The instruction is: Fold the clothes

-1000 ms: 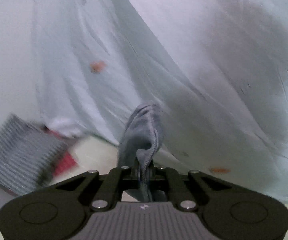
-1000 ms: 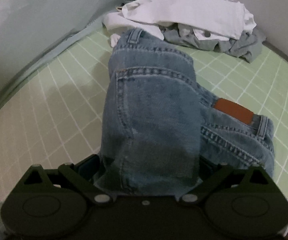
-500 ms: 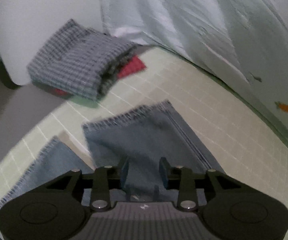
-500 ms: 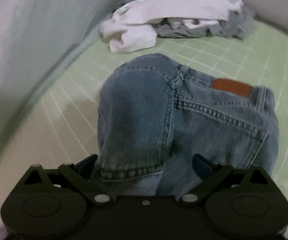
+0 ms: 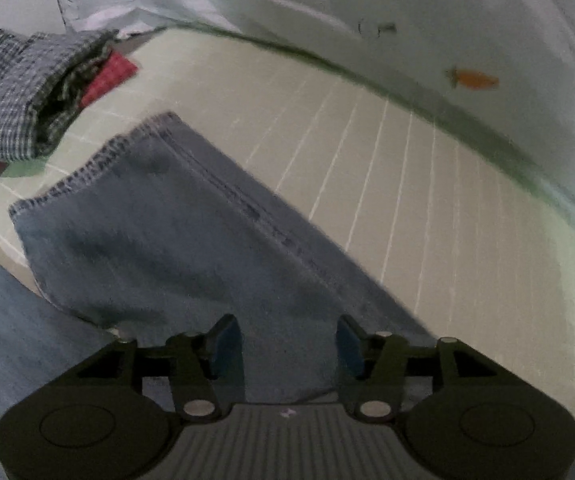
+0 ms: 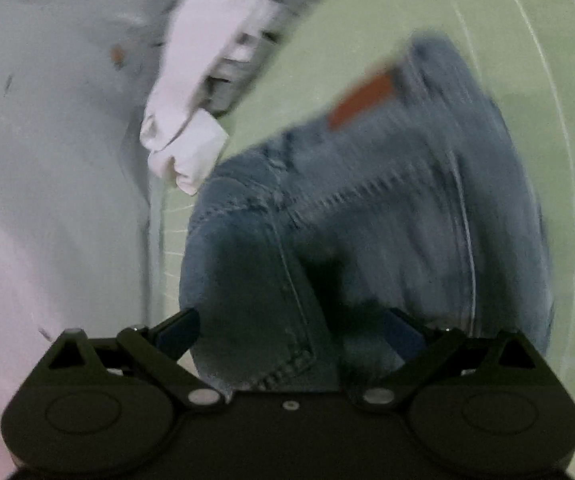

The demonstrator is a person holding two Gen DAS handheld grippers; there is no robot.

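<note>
The blue denim jeans (image 5: 191, 248) lie flat on the pale green gridded mat (image 5: 427, 200), and above them the left gripper (image 5: 283, 344), just opened, and the right gripper (image 6: 291, 332) have their fingers apart, probably releasing the cloth after placing it.

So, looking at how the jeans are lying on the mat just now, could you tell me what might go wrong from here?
1. The left gripper has just been opening over the jeans; the two leg hems look offset rather than stacked, so a fold may come out uneven.
2. The right gripper stands open astride bunched denim near the waistband; closing here could pinch several layers.
3. The white garment lies close by and might get dragged along.
</note>
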